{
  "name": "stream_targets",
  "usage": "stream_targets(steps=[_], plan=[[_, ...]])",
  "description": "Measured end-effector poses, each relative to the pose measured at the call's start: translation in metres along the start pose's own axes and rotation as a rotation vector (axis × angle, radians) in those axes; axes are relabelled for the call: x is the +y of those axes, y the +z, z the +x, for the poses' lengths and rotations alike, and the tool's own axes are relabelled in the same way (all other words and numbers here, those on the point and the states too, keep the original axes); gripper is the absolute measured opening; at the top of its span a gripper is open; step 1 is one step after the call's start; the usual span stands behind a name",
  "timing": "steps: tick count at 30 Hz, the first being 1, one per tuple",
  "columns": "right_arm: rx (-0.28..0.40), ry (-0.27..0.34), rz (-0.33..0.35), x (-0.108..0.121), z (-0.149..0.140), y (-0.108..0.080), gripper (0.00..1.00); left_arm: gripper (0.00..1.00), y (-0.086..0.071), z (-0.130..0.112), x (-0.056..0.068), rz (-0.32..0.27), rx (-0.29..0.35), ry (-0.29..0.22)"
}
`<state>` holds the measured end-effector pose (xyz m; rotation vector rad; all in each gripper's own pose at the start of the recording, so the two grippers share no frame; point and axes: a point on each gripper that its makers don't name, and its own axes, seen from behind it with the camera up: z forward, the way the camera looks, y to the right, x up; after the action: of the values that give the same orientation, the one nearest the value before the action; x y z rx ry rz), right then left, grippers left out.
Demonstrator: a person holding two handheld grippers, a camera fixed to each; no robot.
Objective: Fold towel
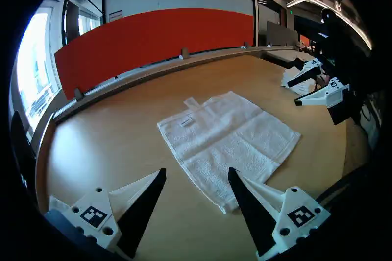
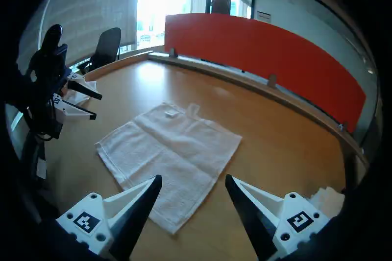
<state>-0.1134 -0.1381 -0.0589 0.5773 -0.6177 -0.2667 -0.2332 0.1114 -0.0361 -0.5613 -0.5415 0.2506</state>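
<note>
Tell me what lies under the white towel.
The white towel lies spread on the wooden table, bare wood showing all round it. The patch directly beneath is covered; no lump shows through the cloth.

Both views low over table [image 1: 122, 129], near towel [image 1: 228, 138], facing each other from opposite sides; towel shared.

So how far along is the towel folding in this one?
Done: nothing yet. The towel lies spread flat on the table, tag up, with no edge turned over. In hand: nothing. The left gripper and right gripper both hover open near the towel's edges, gripping no cloth. Left: grasping an edge and making every fold.
</note>
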Motion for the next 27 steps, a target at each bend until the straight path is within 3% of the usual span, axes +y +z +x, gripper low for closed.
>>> stream_targets(steps=[16,27], plan=[[-0.094,-0.023,0.043,-0.013,-0.049,0.013,1.0,0.94,0.02,-0.046,0.024,-0.084,-0.094,0.026],[-0.161,-0.036,0.072,-0.02,-0.083,0.016,1.0,0.94,0.029,-0.065,0.04,-0.135,-0.138,0.054]])
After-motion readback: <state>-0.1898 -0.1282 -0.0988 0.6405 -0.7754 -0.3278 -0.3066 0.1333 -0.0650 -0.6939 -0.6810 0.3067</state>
